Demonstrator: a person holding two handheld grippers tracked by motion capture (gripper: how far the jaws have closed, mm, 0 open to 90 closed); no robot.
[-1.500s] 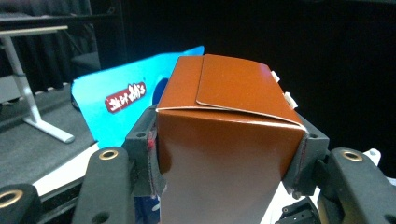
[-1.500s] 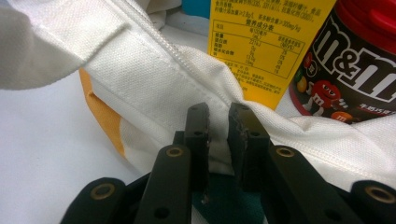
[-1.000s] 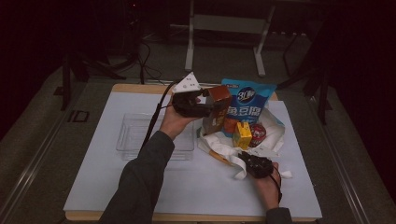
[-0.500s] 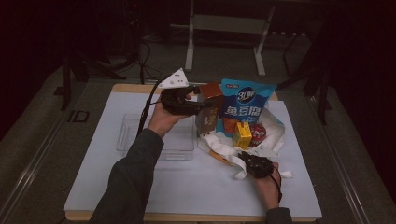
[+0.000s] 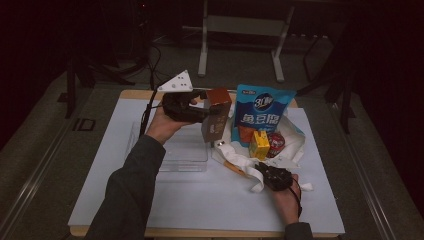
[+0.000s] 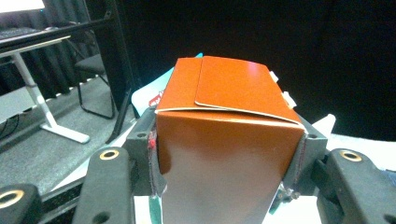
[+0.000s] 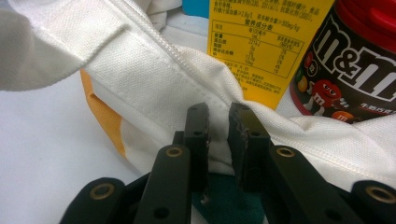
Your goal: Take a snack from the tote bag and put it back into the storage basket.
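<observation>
The left claw clamps an orange-brown carton between its two black jaws, pads pressed on both side walls. The carton stands upright, its folded top flap facing up. Beyond the claw to the left stand a white desk leg and a dark chair on grey floor.

A wooden-edged table carries a white mat that covers nearly all of its top, leaving a thin strip of wood along the far and near edges. On the mat's left half lies a clear plastic tray. To its right lies a white cloth bag, crumpled open, its strap trailing toward the near edge. The bag has an orange lining showing at its fold.
</observation>
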